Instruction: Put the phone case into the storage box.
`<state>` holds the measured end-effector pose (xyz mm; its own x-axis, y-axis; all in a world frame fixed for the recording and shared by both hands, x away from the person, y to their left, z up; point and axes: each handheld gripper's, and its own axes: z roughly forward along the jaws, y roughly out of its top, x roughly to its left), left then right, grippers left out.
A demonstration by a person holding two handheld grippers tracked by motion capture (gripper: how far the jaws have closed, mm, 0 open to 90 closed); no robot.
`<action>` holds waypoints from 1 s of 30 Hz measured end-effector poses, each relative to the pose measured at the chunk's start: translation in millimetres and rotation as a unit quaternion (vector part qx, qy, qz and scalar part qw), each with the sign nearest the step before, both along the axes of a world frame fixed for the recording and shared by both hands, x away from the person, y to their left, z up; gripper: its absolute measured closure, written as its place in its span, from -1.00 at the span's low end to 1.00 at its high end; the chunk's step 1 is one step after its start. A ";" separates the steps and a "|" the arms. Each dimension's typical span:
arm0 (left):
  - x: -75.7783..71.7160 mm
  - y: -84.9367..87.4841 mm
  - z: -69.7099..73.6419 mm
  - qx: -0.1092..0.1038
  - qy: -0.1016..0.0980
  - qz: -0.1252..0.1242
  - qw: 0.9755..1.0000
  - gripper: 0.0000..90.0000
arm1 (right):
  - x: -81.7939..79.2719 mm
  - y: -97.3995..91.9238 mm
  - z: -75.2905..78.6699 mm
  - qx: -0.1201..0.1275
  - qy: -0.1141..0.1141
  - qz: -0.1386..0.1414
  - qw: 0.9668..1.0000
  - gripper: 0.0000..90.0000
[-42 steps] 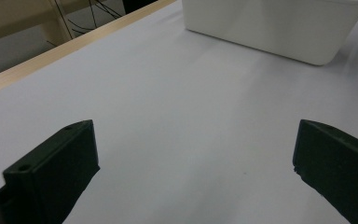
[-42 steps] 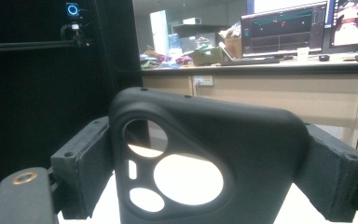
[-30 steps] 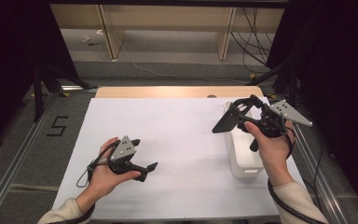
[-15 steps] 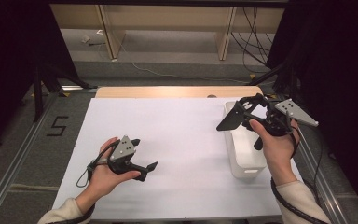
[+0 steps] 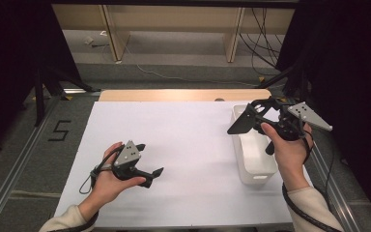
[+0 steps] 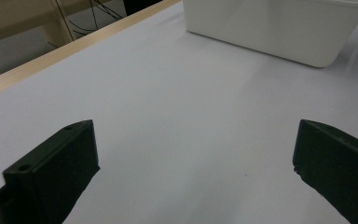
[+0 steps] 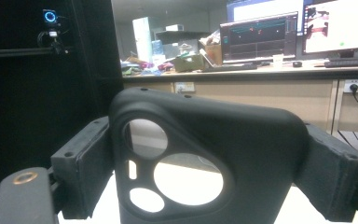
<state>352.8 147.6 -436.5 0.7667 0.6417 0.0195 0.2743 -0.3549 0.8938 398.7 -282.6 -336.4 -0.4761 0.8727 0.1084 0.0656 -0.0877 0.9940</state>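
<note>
From above, the right tool [image 5: 257, 117] is up off the counter [image 5: 188, 145], hovering over the far end of the white bin [image 5: 253, 166], and it's pinching a black phone case [image 5: 240, 124] that juts out to the left. Compared with a second ago, the right hand [image 5: 287, 150] has only nudged a touch toward the counter's right edge, and the case has gone with it without slipping. The grip looks the same and the bin hasn't budged. The left tool [image 5: 149, 160] sits low over the near left of the counter exactly where it was, with its jaws spread on nothing. I'd say the case is secure and being carried or shown, with the left side waiting its turn. In the left gripper view, both black jaws stand wide apart over bare white counter, with the bin's wall [image 6: 279, 28] across the top and nothing in between. In the right gripper view, there's the case [image 7: 261, 154] square in front, lens cutouts facing us, with a jaw pressed against each side edge. It's held upright in the air, and the monitors [image 7: 261, 35] on a far desk show behind it.
</note>
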 end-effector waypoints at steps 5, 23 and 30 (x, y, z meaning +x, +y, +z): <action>-0.1 0.3 0.4 -0.001 0.000 0.001 1.000 -1.00 | 0.3 -4.7 1.0 0.002 -0.001 -0.007 1.000 -0.66; 0.4 0.5 0.2 -0.001 0.000 0.002 1.000 -1.00 | 2.0 -15.4 1.9 0.000 -0.002 -0.028 1.000 -0.66; 0.1 0.3 0.4 -0.002 0.000 0.002 1.000 -1.00 | 3.0 -17.6 0.9 -0.001 -0.001 -0.033 0.999 -0.66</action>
<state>352.9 148.0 -436.1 0.7635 0.6456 0.0178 0.2758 -0.3508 0.8949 401.7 -300.2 -335.5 -0.4181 0.9023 0.1055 0.0584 -0.0891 0.9943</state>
